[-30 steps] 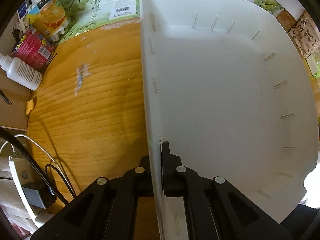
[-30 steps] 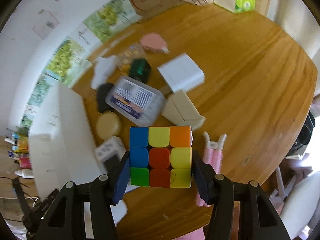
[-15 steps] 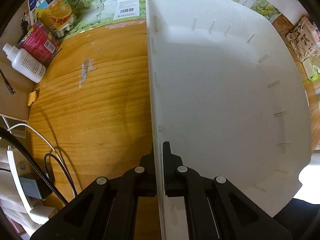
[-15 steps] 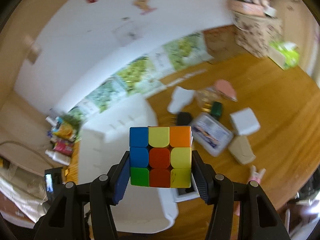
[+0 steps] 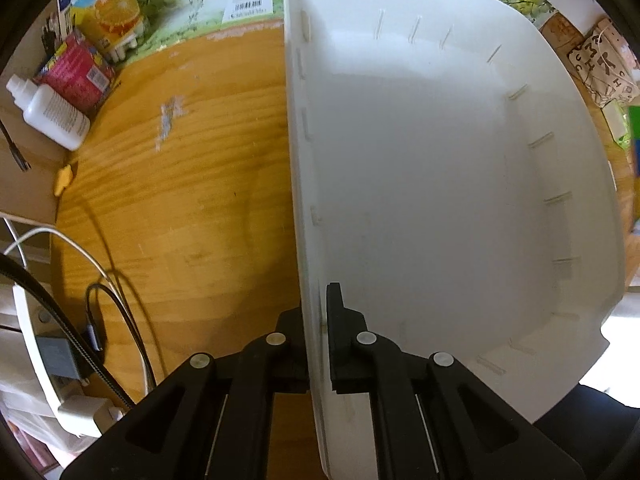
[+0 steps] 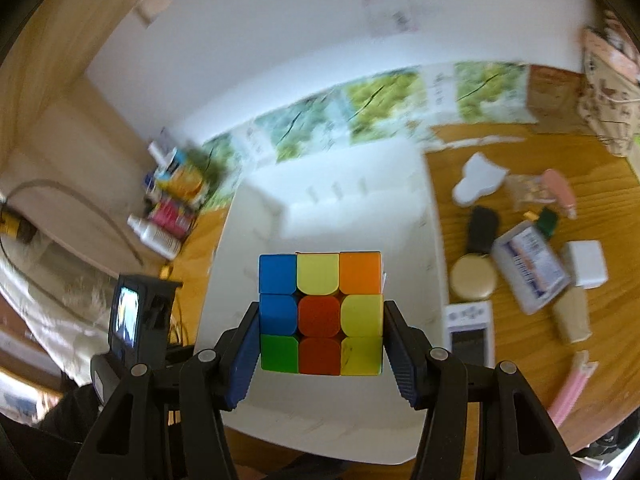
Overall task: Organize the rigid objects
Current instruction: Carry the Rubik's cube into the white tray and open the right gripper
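My right gripper [image 6: 320,344] is shut on a scrambled Rubik's cube [image 6: 320,314] and holds it in the air above the white plastic bin [image 6: 400,400]. My left gripper [image 5: 316,320] is shut on the near left wall of that same white bin [image 5: 420,200], one finger inside and one outside. The bin looks empty inside. Loose items lie on the wooden table to the bin's right: a clear box with a label [image 6: 530,270], a round tan tin [image 6: 473,279], a white block [image 6: 586,264] and a black object [image 6: 483,226].
A white bottle [image 5: 50,114], a red pack [image 5: 78,74] and a juice carton [image 5: 112,12] stand at the table's back left. Cables and a charger [image 5: 60,356] lie at the near left. A pink clip [image 6: 570,390] lies near the table's right edge.
My right gripper has swung left with the cube, from over the loose items to over the bin. The left gripper keeps its hold on the bin wall; the bin shifted slightly.
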### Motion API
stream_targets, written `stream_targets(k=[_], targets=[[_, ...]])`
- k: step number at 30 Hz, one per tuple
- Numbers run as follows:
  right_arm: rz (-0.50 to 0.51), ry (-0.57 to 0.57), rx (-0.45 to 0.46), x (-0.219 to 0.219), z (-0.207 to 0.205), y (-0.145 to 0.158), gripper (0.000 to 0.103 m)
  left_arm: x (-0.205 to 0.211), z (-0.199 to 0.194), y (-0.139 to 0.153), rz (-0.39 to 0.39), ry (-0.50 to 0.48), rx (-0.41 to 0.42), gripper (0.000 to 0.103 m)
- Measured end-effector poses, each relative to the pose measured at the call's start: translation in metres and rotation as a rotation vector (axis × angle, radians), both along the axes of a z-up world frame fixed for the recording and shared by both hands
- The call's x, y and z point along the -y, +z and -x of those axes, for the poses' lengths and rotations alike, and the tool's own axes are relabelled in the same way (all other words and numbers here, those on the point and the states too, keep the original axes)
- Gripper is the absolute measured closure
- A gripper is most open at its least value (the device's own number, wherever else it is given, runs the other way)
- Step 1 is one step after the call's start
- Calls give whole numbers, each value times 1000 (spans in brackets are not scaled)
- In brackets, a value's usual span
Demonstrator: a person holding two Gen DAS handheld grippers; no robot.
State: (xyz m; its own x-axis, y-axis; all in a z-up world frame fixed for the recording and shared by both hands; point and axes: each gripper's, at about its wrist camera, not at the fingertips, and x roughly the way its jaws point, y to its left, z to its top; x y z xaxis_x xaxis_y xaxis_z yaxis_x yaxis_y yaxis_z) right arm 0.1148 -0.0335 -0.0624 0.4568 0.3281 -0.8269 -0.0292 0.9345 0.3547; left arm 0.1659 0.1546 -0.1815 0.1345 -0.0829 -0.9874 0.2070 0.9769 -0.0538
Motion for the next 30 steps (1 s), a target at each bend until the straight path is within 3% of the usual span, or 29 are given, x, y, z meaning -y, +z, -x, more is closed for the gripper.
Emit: stream_targets(k=[9,20,24,30], targets=[[25,138,-86,-46,-3,-36,45,-8,5,-9,36,-8,-27,98],[16,156,-192,-55,-4,-79,43,-12,8,-12,48,-3,-37,96],[25,134,-165,-50,-4,-79,38,-10,9,-8,52,8,-42,96],[18,98,-50,-41,3,-62,34,-12,9,-8,59,26,-44,96]])
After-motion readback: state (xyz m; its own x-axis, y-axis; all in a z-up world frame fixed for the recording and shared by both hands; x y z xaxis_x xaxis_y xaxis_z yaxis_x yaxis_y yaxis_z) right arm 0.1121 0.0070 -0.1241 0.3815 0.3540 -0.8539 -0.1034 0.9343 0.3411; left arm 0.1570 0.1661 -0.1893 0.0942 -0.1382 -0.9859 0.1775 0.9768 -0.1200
